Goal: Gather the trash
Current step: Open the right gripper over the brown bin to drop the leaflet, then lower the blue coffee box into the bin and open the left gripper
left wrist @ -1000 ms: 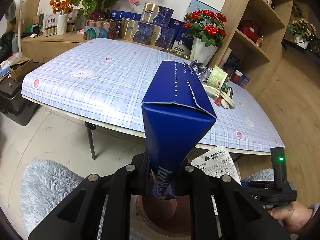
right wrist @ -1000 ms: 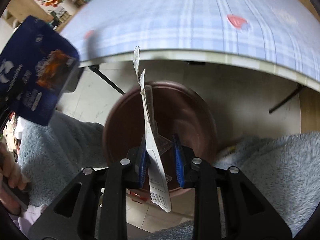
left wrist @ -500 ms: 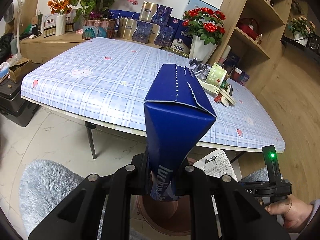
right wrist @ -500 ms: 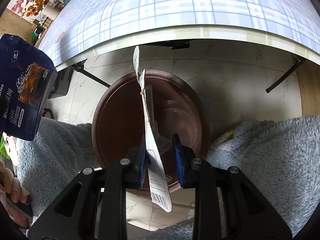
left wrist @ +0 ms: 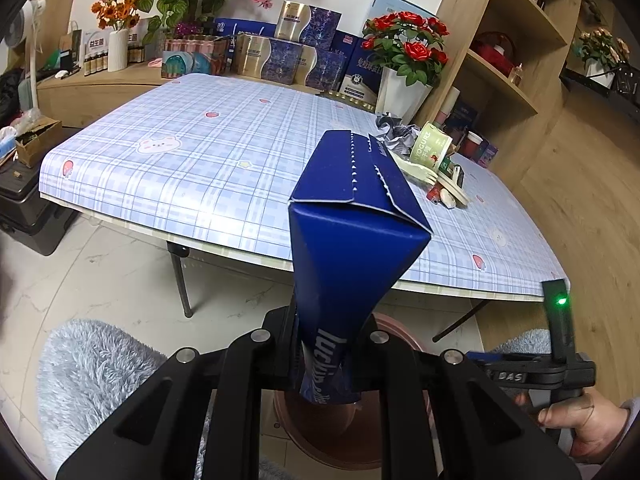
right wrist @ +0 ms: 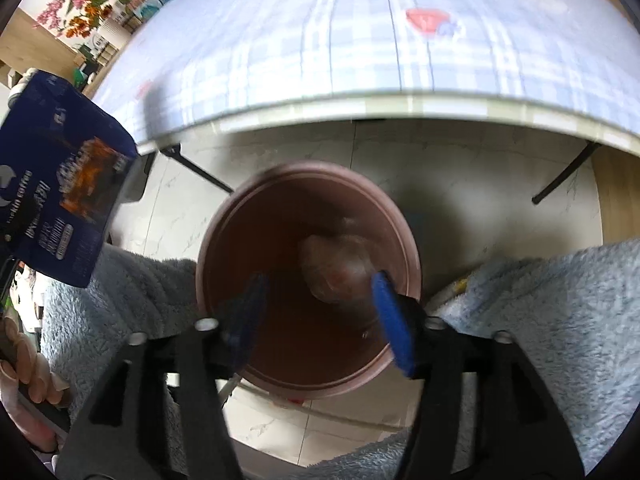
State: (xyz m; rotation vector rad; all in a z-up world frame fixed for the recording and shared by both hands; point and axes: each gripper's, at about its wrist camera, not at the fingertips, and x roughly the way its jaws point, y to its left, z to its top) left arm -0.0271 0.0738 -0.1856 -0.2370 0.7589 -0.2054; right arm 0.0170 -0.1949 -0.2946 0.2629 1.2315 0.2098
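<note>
Pale marble floor fills the lower frame around the brown bin (right wrist: 308, 280); my right gripper (right wrist: 320, 312) is opening, empty, above it, while my left gripper (left wrist: 332, 356) pinches the light, crushable blue carton (left wrist: 352, 232) at its flattened end.

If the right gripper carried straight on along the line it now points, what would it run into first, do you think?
Most likely the inside of the brown bin on the floor. The right gripper points down into its mouth, jaws opening with nothing between them. A pale blurred piece lies in the bin, just right of that line; depth is unclear.
</note>
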